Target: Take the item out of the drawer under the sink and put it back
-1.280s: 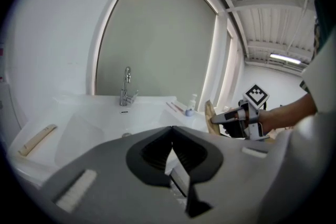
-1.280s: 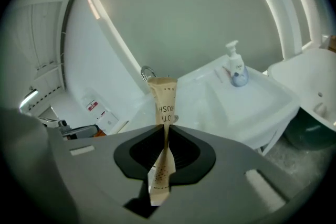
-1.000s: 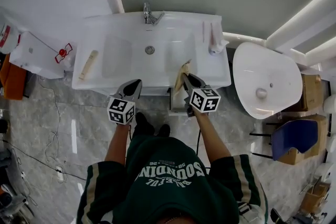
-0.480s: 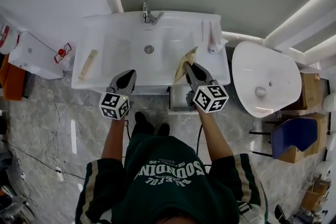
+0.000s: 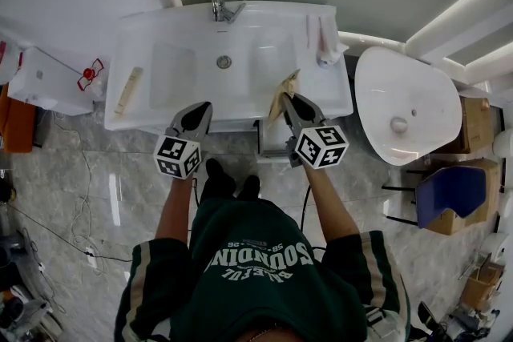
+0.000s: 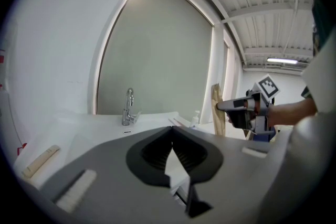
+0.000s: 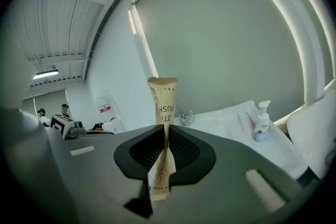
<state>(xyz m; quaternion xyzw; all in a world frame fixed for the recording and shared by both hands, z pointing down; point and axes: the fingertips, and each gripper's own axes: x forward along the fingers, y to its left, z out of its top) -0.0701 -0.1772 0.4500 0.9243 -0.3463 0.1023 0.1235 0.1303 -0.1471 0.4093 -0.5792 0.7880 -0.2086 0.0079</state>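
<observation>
**Take-out half done, return half pending.** Your right gripper (image 7: 165, 136) has its jaws pinched on a flat tan paper packet (image 7: 163, 105). The packet stands upright between the pads, its printed upper end rising above them and its lower end hanging below. In the head view the packet (image 5: 283, 86) shows over the front edge of the white ceramic sink (image 5: 172, 80). There the right gripper (image 5: 290, 102) is just above the pulled-out grey drawer (image 5: 271, 145) beneath the basin. Your left gripper (image 6: 171, 134) has its jaws brought together on nothing. In the head view the left gripper (image 5: 196, 118) hangs before the sink's front edge, well to the left of the drawer. By this reading the item is out and the drawer stands open. What is left for you is to lower the packet back into the drawer, let it go, and, likely, push the drawer shut.
</observation>
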